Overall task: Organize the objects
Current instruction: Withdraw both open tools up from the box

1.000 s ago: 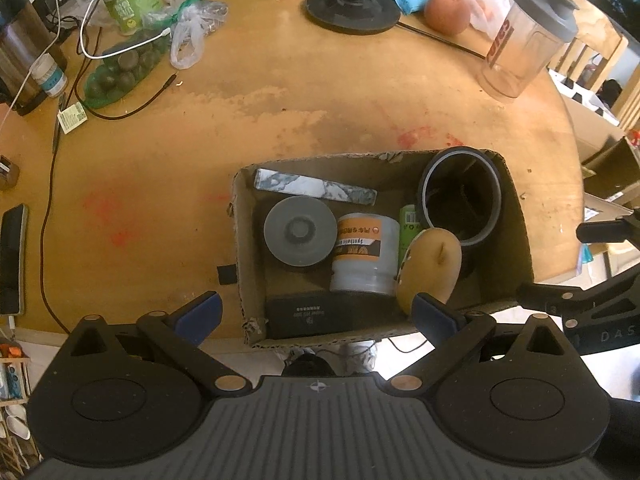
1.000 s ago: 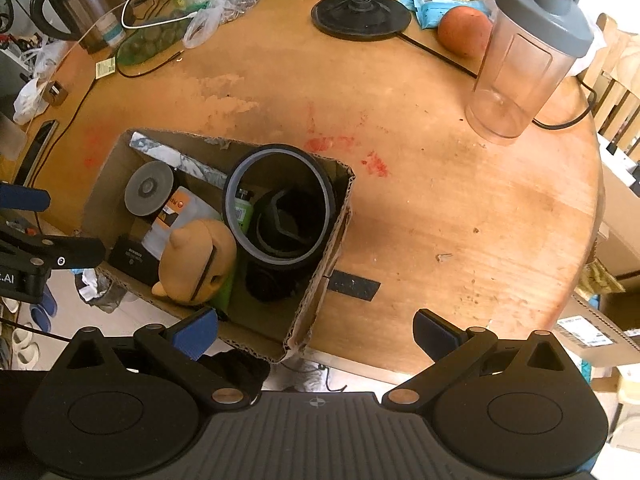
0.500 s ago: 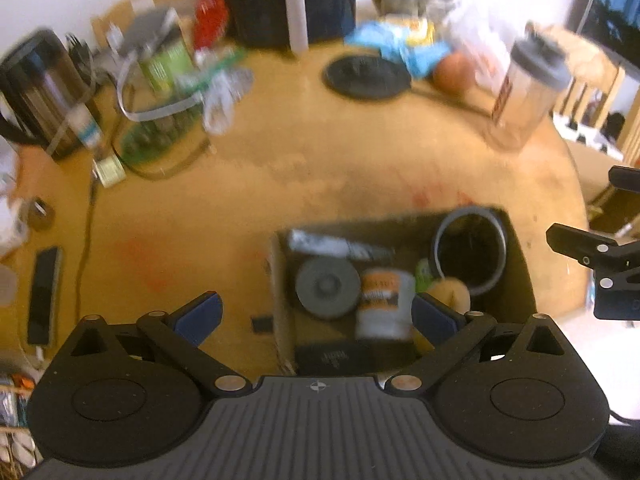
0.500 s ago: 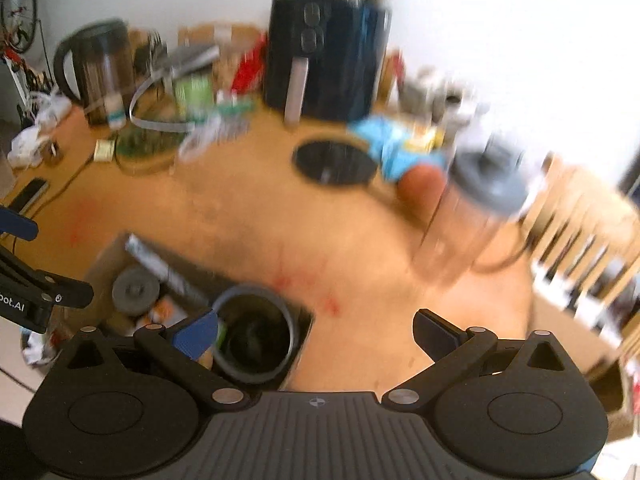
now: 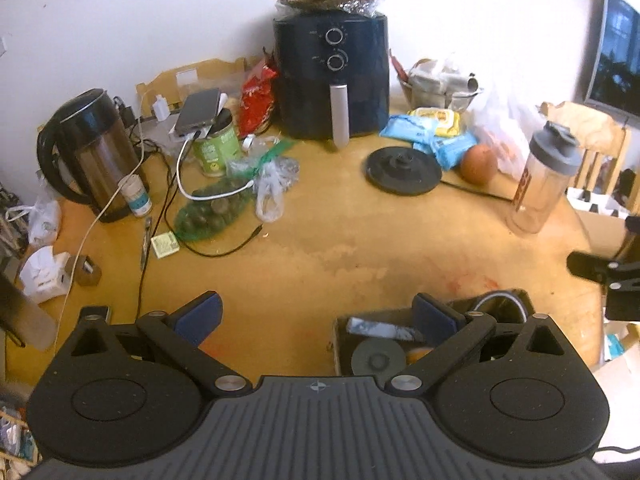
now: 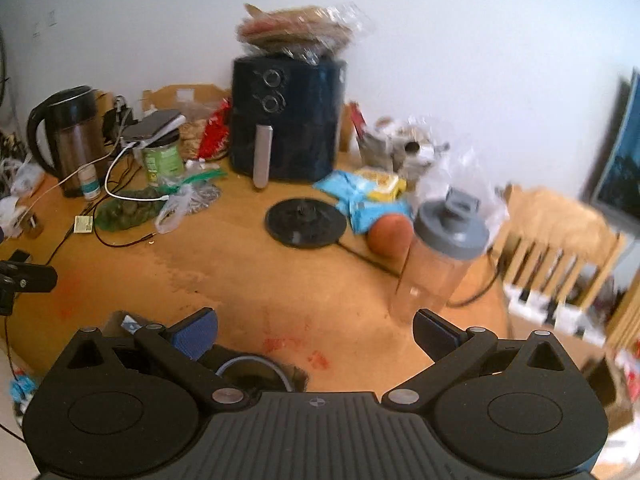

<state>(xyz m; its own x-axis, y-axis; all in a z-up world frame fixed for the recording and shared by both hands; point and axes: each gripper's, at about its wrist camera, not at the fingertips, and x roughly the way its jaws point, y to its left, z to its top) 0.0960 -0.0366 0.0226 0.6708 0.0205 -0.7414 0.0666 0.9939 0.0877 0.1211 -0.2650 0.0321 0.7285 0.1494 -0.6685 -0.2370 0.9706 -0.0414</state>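
Note:
A cardboard box sits at the table's near edge, mostly hidden behind my left gripper's body. In it I see a grey round lid, a marbled flat bar and the rim of a black cylinder. The box's corner and the cylinder rim also show in the right wrist view. My left gripper is open and empty, raised above the table. My right gripper is open and empty, raised to the right of the box. The right gripper's side shows at the edge.
The round wooden table holds a black air fryer, a kettle, a kettle base, a clear shaker bottle, an orange fruit, snack packs, a green net bag and cables. A wooden chair stands right.
Both grippers have tilted up and pulled back from looking down into the box. The view now takes in the far table and wall; the box has dropped to the bottom of both views.

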